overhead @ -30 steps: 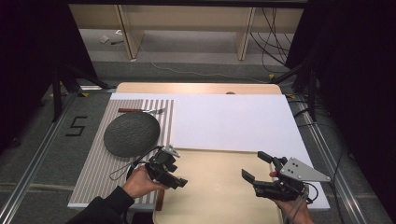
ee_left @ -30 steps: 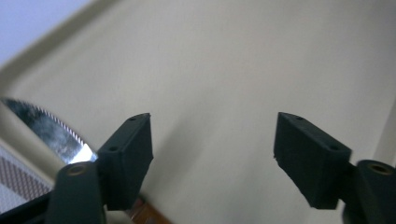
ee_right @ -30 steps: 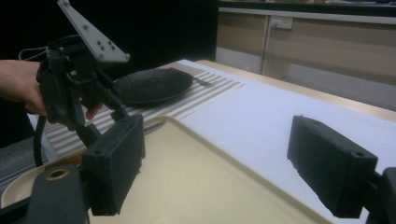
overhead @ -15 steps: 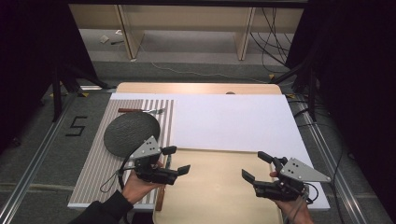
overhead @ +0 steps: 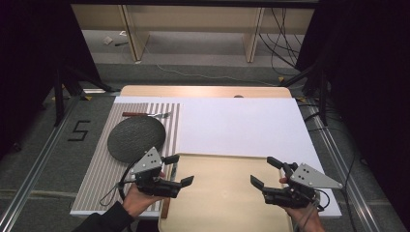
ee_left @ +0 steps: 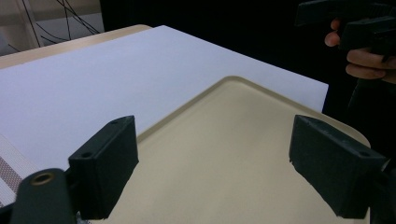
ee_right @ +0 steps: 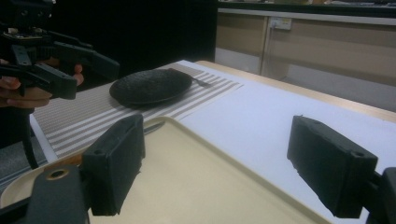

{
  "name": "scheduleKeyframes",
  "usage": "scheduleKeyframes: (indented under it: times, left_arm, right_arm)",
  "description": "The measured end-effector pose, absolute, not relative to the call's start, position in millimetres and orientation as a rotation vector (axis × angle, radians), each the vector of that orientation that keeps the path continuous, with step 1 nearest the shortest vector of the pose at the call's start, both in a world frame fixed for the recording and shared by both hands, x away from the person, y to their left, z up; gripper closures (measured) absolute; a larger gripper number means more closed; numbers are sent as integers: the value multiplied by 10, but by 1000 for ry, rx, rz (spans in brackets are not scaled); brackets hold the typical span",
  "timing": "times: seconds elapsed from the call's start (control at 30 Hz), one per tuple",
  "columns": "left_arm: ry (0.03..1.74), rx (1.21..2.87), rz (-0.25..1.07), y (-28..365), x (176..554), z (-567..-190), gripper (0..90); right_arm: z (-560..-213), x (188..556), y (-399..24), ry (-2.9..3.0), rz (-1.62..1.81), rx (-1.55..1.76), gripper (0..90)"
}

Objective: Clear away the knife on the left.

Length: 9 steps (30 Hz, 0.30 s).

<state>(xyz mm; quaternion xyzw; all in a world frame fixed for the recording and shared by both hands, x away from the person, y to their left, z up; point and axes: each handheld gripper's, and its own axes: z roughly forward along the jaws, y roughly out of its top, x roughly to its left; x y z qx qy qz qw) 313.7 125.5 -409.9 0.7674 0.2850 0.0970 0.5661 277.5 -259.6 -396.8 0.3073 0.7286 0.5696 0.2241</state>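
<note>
Grippers hang over a beige tray (overhead: pixel 227 193) at the near edge of the table, one at each side. The left gripper (overhead: pixel 180 170) sits above the tray's left rim; its jaws have just been opening and now stand wide apart with nothing between them. The right gripper (overhead: pixel 270 172) hovers over the tray's right part, jaws also spread and empty. In the left gripper view the bare tray (ee_left: pixel 224 154) lies below the jaws. A white sheet (overhead: pixel 241 125) covers the table behind the tray. To the left lies a striped mat (overhead: pixel 104 174) with a dark round plate (overhead: pixel 135 137) on it, and a fork (overhead: pixel 145 115) beyond the plate. On the floor left of the table a black mark (overhead: pixel 80 130) reads "5"; no other writing is legible.
</note>
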Motion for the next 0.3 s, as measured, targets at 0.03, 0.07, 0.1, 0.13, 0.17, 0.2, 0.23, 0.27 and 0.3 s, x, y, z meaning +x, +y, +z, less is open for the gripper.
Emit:
scheduleKeyframes:
  times: [0.03, 0.07, 0.1, 0.13, 0.17, 0.2, 0.23, 0.27, 0.3]
  left_arm:
    - [670, 1804, 229, 1256, 3137, -4098, 153]
    - [671, 1803, 230, 1258, 3138, -4098, 153]
    - [672, 1802, 229, 1260, 3141, -4097, 153]
    - [674, 1799, 227, 1262, 3144, -4096, 153]
    - [676, 1796, 226, 1262, 3146, -4095, 153]
    - [675, 1795, 227, 1263, 3146, -4093, 153]
    - [675, 1795, 228, 1263, 3146, -4092, 153]
    - [675, 1796, 229, 1262, 3146, -4091, 153]
    - [675, 1796, 229, 1261, 3148, -4091, 153]
  right_arm:
    - [-3968, 2775, -2594, 2011, 1573, 849, 201]
    - [-3968, 2775, -2594, 2011, 1572, 849, 201]
    - [-3968, 2775, -2594, 2011, 1572, 849, 201]
    - [-3968, 2776, -2594, 2011, 1573, 849, 201]
    - [-3969, 2776, -2594, 2011, 1573, 850, 201]
    - [-3969, 2775, -2594, 2011, 1573, 849, 201]
    - [-3970, 2776, -2594, 2011, 1573, 848, 201]
    - [-3969, 2775, -2595, 2011, 1572, 848, 201]
    - [-3969, 2776, -2595, 2010, 1574, 848, 201]
